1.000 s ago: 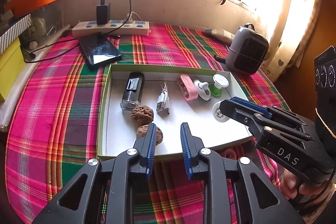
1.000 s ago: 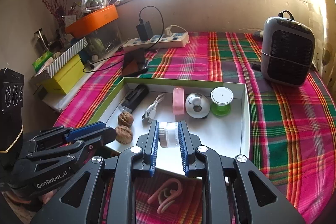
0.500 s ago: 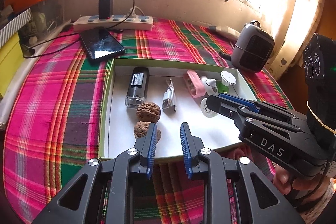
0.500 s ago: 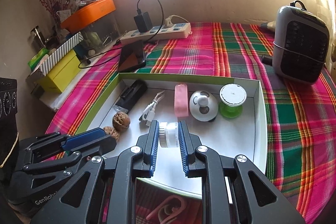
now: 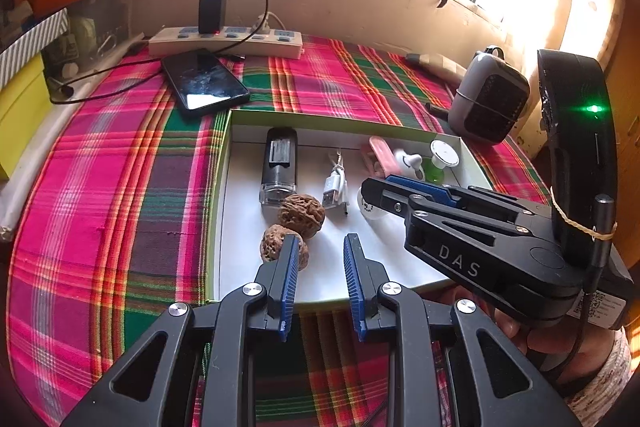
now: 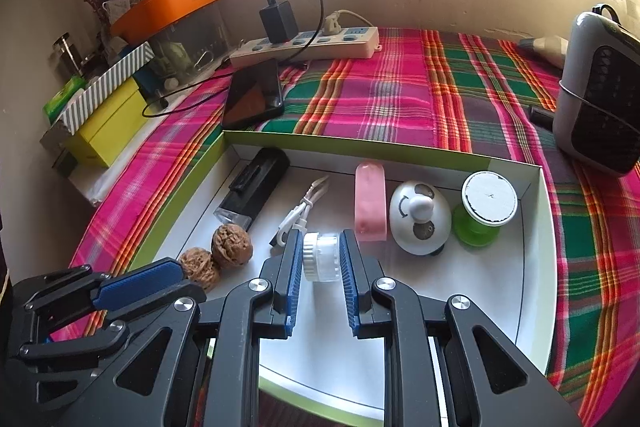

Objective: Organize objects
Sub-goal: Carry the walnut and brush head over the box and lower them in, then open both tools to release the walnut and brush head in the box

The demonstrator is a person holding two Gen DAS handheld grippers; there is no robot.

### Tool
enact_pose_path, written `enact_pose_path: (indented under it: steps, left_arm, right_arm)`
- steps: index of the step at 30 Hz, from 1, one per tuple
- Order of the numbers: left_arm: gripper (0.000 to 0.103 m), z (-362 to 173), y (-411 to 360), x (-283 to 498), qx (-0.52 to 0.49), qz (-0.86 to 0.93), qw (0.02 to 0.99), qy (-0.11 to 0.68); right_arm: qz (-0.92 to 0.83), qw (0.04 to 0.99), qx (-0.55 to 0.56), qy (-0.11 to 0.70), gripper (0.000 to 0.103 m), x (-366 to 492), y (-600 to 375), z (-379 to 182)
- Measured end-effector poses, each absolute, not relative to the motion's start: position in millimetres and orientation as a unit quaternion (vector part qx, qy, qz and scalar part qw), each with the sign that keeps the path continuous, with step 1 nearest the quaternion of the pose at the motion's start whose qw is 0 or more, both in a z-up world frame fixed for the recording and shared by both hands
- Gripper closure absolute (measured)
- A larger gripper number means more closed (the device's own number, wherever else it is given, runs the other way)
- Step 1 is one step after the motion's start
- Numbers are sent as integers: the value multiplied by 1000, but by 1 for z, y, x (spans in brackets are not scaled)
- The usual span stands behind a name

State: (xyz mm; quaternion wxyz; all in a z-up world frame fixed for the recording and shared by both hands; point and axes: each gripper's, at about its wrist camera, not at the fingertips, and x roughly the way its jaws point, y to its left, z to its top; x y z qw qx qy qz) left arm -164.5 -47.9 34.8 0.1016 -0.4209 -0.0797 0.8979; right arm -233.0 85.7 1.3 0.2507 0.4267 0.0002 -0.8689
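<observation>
The right tongs (image 6: pixel 321 259) clamp a small white jar (image 6: pixel 321 256) over the white tray (image 6: pixel 536 267), just in front of the pink case (image 6: pixel 371 203). The left tongs (image 5: pixel 319 269) stand narrow and empty beside two walnuts (image 5: pixel 300 215). "DAS" (image 5: pixel 458 261) is printed on the right tongs' body.

Small white ridged jar (image 6: pixel 321 257) lies on its side over the green-rimmed white tray (image 6: pixel 540 267), near the tray's front.
</observation>
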Motion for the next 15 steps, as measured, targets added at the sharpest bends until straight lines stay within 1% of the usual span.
enact_pose_path:
  steps: [10, 15]
  left_arm:
    - [81, 35, -51, -165, -420, 898, 101, -81]
    - [81, 36, -52, -165, -420, 898, 99, -82]
  right_arm:
    - [-875, 244, 419, 21, 83, -237, 74, 1]
    - [-873, 246, 420, 17, 83, -239, 73, 0]
